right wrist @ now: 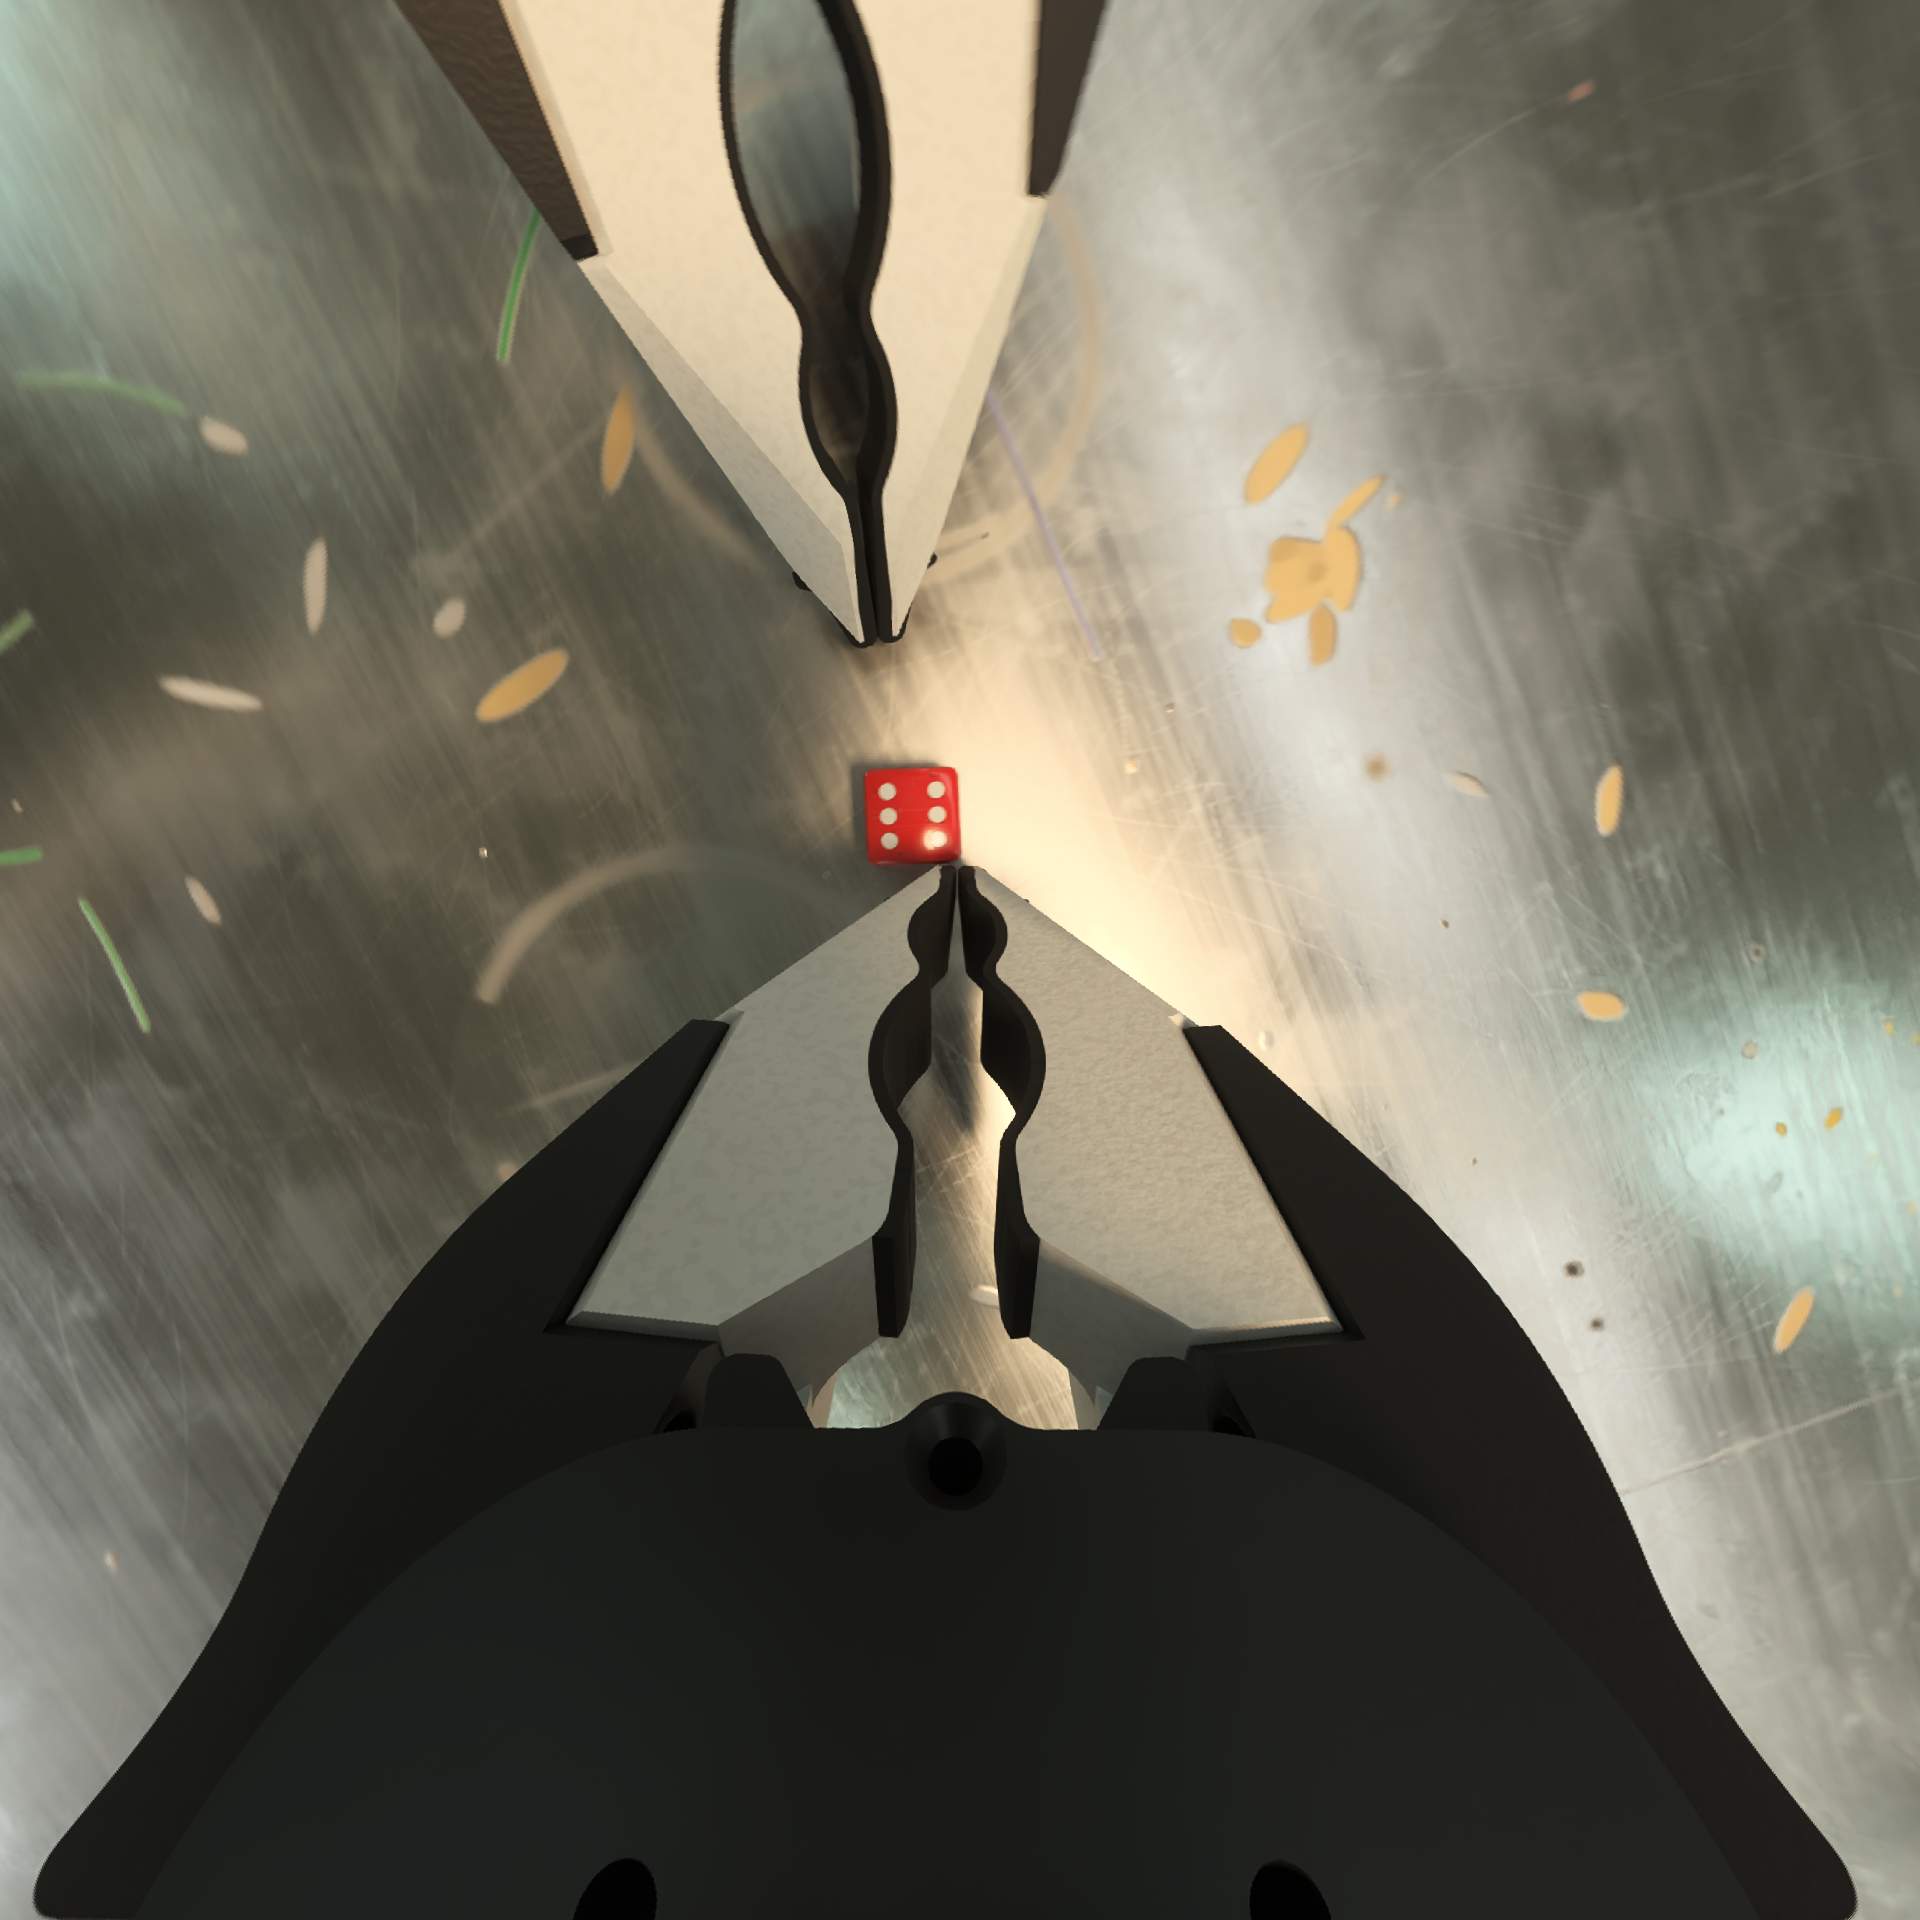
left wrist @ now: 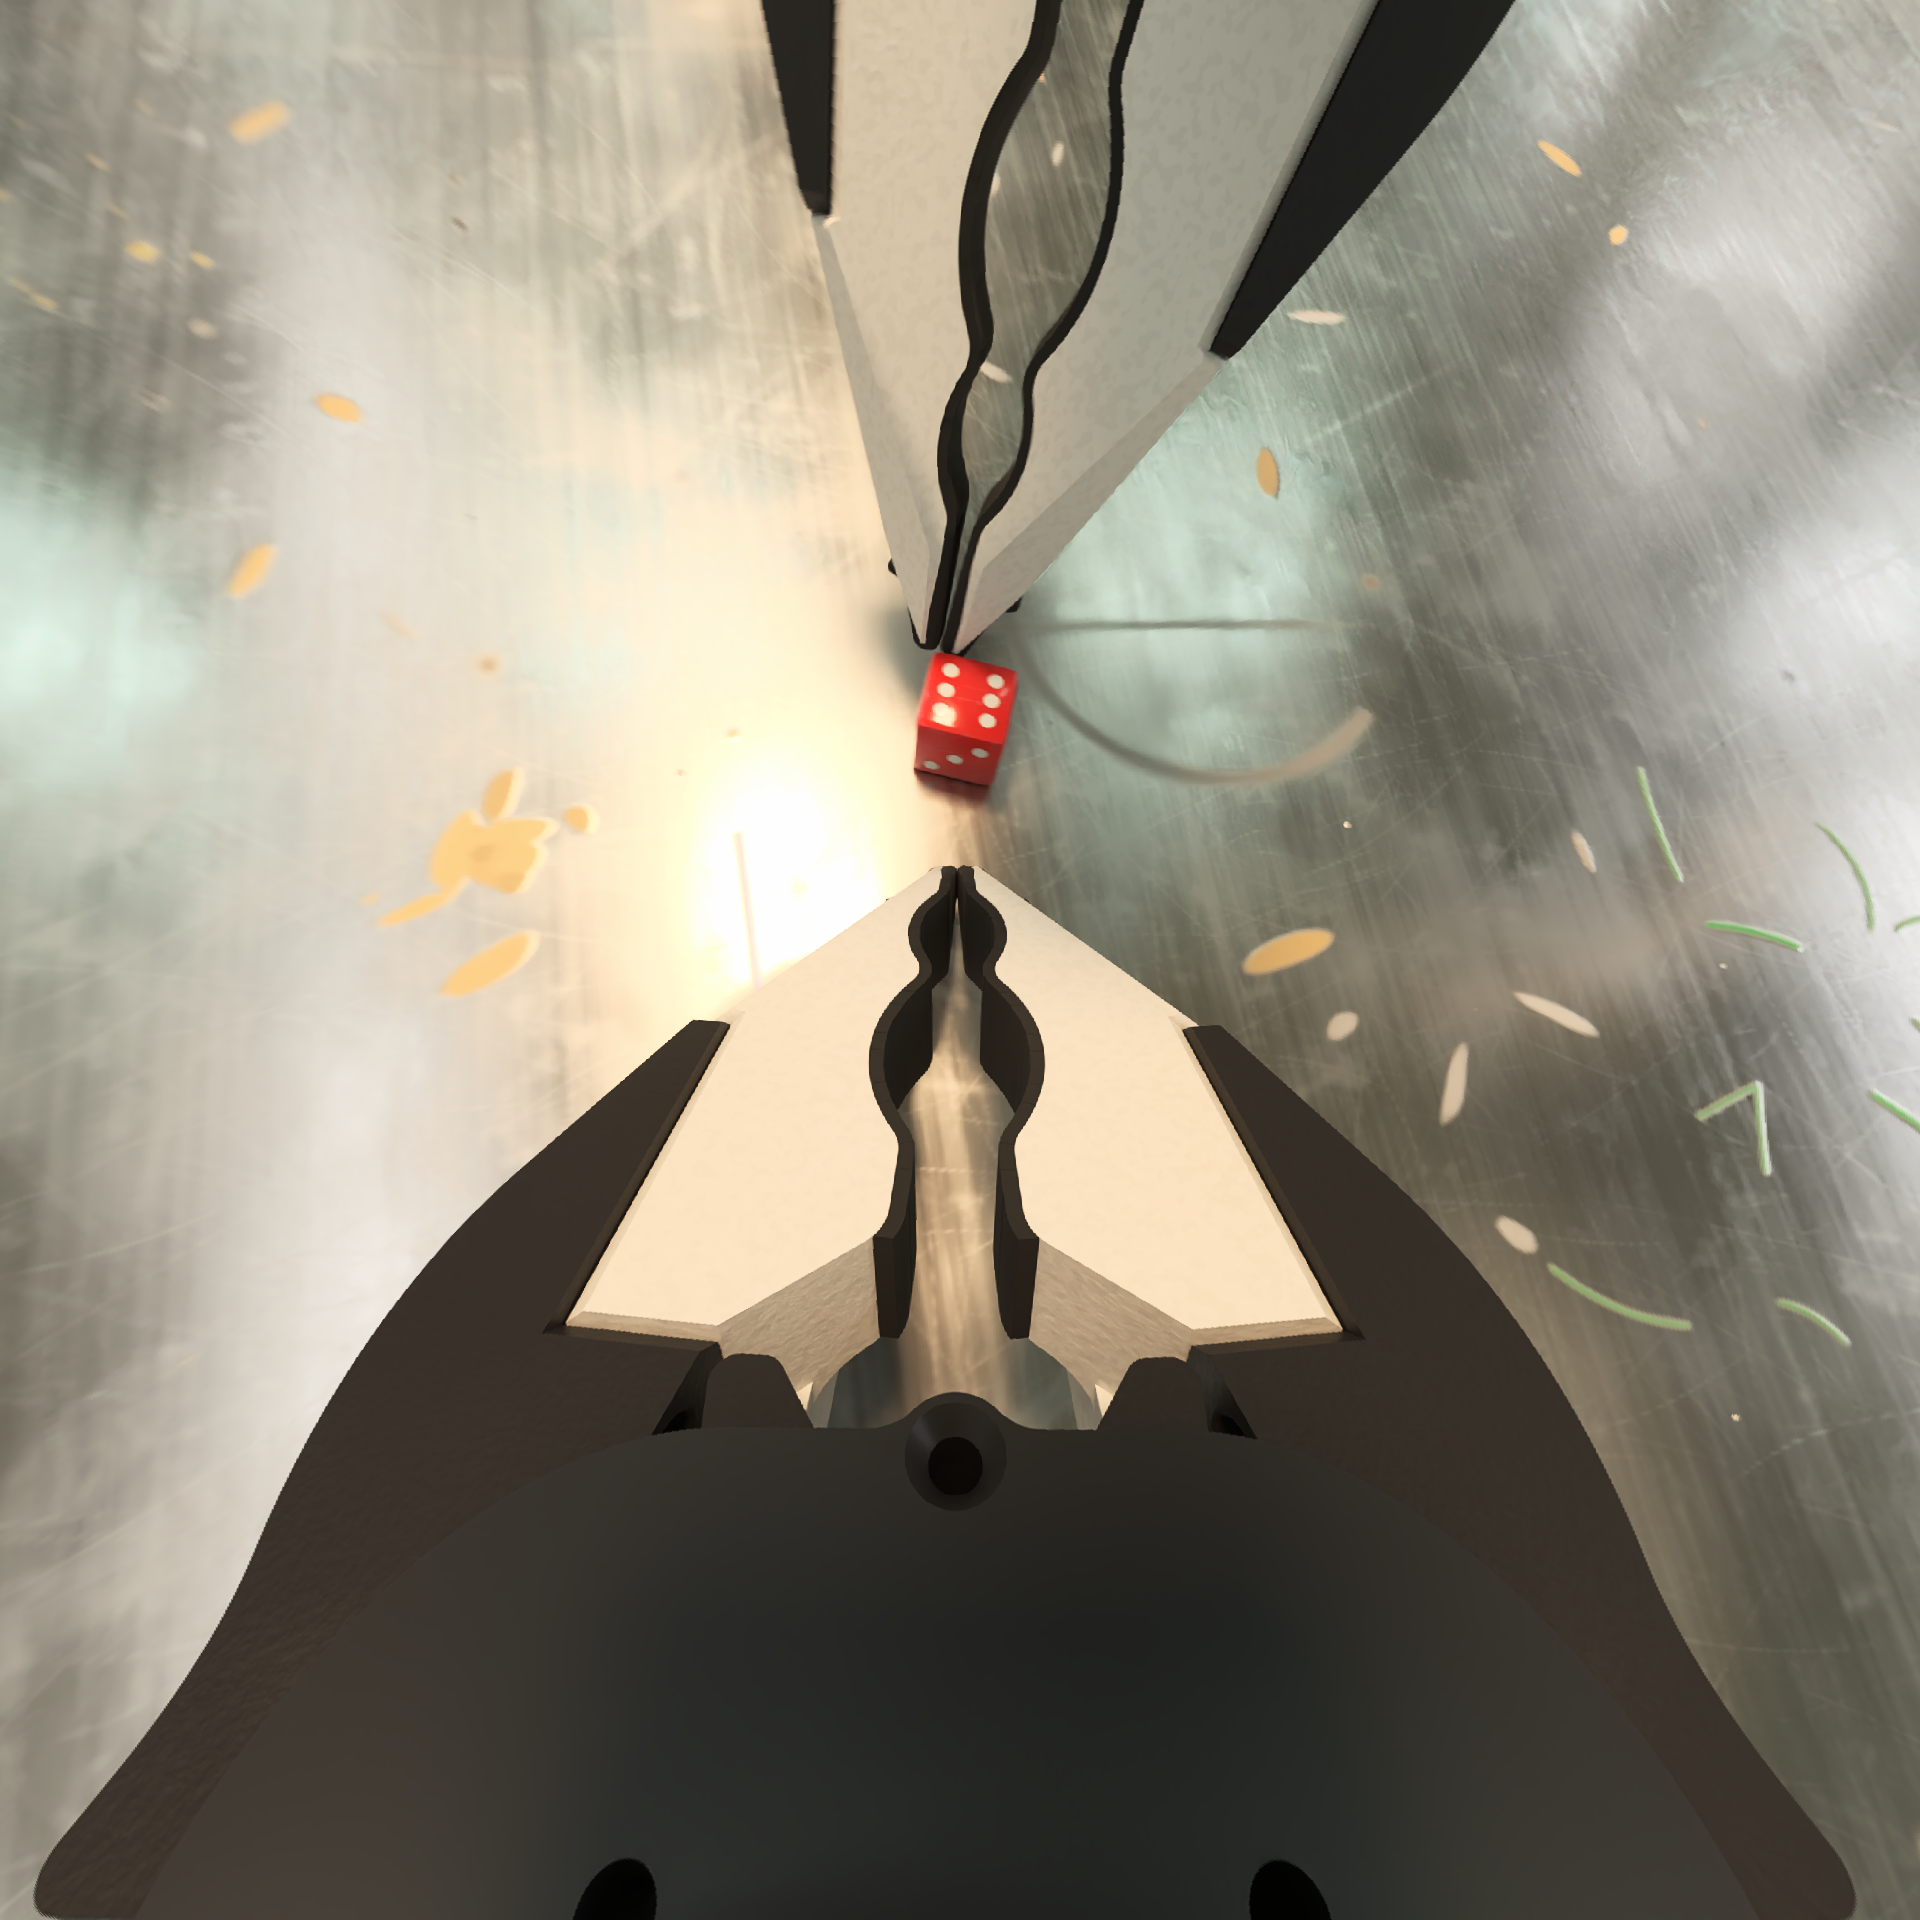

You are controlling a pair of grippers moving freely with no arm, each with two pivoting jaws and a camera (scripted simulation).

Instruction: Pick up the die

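from my left gripper i see its jaws clenched tip to tip with nothing between them, the pale fingers meeting at a point. the red die sits on the scratched metal counter a little ahead of those tips, apart from them, its six-pip face up and a three-pip side turned toward me. beyond the die the right gripper comes in from the opposite side, its jaws also pressed together, tips right at the die's far top corner; i cannot tell whether they actually touch it.

from my right gripper the die lies just ahead of the clenched tips and slightly to their left, its near right corner almost at the points, not held. the left gripper faces me farther on, closed, clearly apart from the die. yellow flecks and thin green shreds are scattered across the counter on both sides of the jaws.
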